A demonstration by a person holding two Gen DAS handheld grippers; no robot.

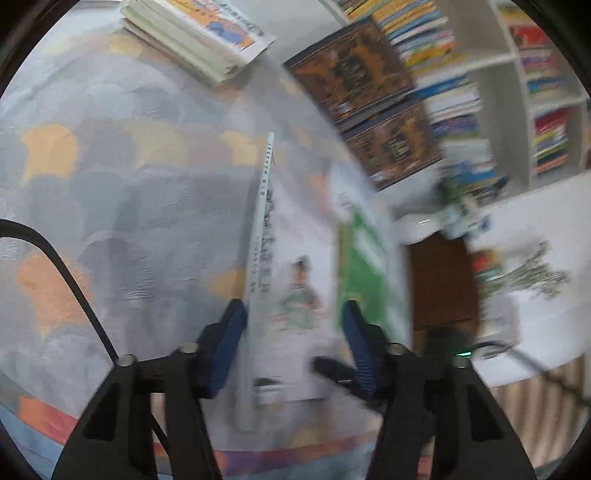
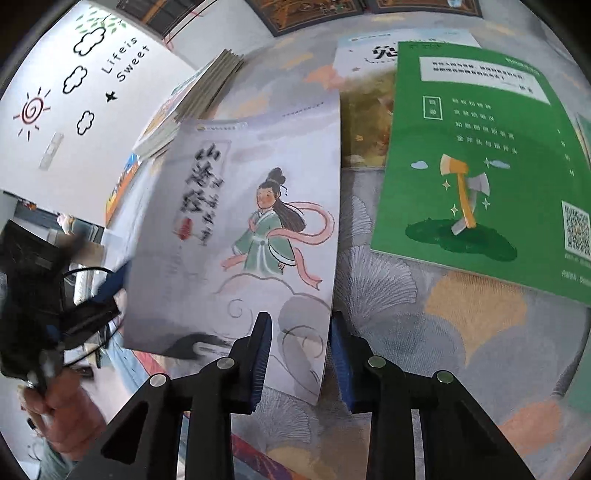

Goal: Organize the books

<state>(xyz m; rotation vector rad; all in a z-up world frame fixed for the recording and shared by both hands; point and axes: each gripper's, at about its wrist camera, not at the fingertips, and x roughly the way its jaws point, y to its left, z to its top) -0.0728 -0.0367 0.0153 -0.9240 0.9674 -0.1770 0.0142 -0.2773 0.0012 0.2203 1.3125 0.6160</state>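
- Your right gripper (image 2: 299,347) pinches the lower corner of the pale book (image 2: 240,229), the one with a robed figure on its cover; the blue pads (image 2: 263,354) press both sides of the thin cover edge.
- Your left gripper (image 1: 293,332) has its jaws around the same pale book (image 1: 295,280). One blue pad (image 1: 229,343) lies against the spine side and the other stands clear of the cover, so the jaws look spread.
- The pale book is tilted up off the patterned mat (image 2: 424,332), spine edge raised.
- The green book (image 2: 472,166) lies flat on the mat just beside it, overlapping another book (image 2: 364,110) toward the mat's far edge.
- A stack of books (image 1: 199,33) sits near the far edge.
- Two dark framed books (image 1: 369,99) lean by the shelves (image 1: 517,74).
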